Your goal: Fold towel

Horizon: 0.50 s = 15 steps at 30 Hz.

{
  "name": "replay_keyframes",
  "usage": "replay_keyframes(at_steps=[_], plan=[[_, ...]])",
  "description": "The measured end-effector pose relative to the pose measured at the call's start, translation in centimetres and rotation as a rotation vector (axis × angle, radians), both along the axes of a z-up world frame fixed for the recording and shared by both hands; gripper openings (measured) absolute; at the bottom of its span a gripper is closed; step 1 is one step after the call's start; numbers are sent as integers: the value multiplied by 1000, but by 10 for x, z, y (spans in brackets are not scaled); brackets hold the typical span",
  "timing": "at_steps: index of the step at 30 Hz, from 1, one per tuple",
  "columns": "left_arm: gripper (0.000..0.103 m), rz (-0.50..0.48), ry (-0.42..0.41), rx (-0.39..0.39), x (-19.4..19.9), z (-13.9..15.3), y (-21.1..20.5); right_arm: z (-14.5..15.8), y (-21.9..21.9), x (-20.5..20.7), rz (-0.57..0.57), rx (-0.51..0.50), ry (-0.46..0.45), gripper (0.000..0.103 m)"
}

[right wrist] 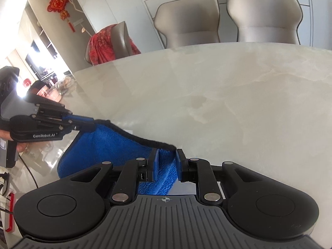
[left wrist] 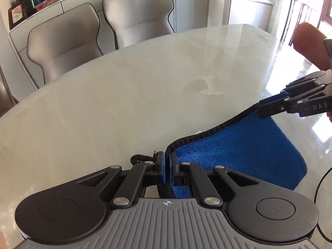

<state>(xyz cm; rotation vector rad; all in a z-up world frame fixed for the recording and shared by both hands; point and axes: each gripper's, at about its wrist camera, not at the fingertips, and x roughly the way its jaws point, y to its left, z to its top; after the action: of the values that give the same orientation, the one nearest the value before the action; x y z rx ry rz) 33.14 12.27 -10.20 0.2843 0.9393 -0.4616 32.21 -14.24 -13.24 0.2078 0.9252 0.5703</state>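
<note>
One blue towel [left wrist: 244, 145], black-edged, sagging between grippers.

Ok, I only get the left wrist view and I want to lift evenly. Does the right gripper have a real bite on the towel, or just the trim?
Observer: A real bite. In the right wrist view, a bunched fold of the blue towel fills the space between the pads of the right gripper, well past the black trim.
Operator: Is anything on the table further out on the left side?
Observer: Yes, some small clutter appears to sit at the left end of the table. It is too blurred to identify.
Operator: And beyond that end?
Observer: A chair stands there with a red cloth draped over it.
</note>
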Motion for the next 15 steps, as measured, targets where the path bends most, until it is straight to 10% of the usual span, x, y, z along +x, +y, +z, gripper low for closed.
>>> replay_keyframes(at_steps=[11,15], plan=[[9,40,-10,1,-1,-9,4,-13,-1,15,-11,74,108,25],[11,52,5,7,2,-17,2,-10,14,15,41,-64,46,20]])
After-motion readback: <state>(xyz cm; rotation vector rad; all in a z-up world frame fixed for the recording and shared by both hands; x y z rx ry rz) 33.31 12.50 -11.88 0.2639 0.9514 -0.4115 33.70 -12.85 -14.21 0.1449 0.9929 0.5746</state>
